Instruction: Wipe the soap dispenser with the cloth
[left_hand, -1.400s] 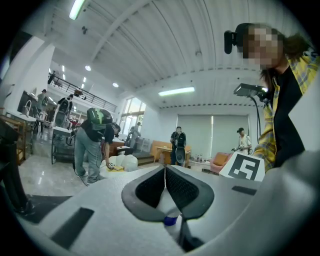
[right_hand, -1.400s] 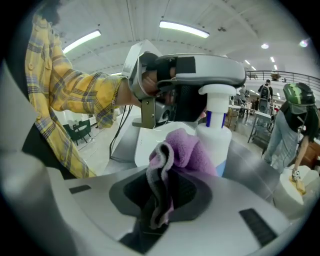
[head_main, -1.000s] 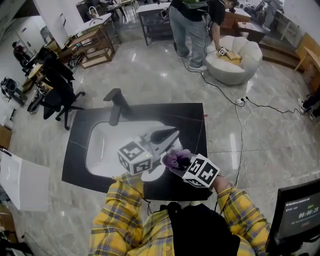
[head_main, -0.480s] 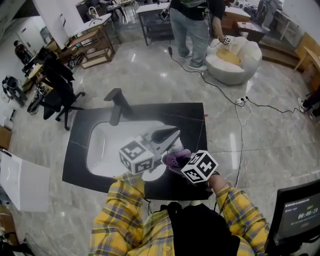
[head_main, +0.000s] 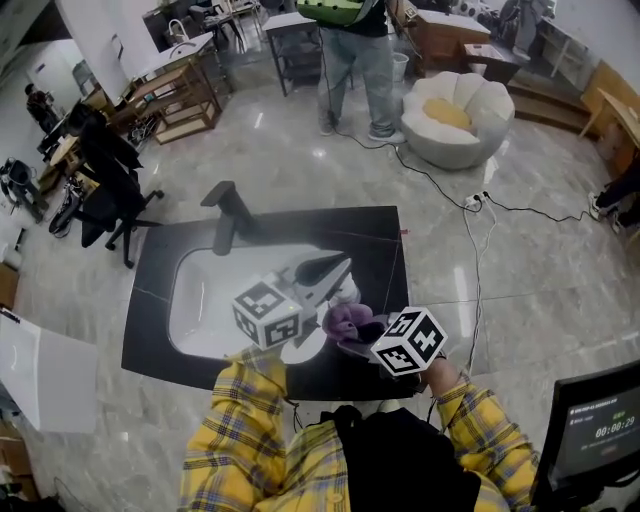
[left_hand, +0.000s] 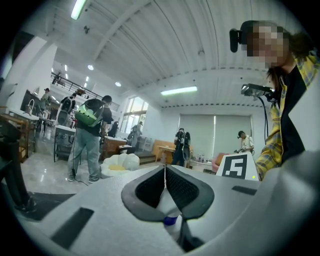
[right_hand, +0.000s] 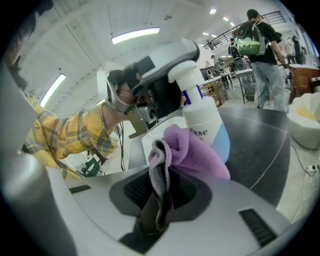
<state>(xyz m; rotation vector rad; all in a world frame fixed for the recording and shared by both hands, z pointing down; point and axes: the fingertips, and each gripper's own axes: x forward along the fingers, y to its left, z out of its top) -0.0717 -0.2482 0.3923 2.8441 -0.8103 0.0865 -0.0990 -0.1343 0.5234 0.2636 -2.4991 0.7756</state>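
Black worktop (head_main: 375, 250) below: your left claw (left_hand: 165, 172) is clenched on the soap dispenser (right_hand: 202, 120) neck. Your right claw (right_hand: 159, 187) grasps the cloth (right_hand: 192, 152), which touches the bottle at its one o'clock.

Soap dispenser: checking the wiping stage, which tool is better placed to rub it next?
The right tool: it grips the purple cloth beside the soap dispenser, while the left tool is shut on its neck, steadying it.

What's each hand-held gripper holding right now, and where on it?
Left hand-held gripper: soap dispenser, clamped at its pump top. Right hand-held gripper: purple cloth, pinched by a bunched fold.
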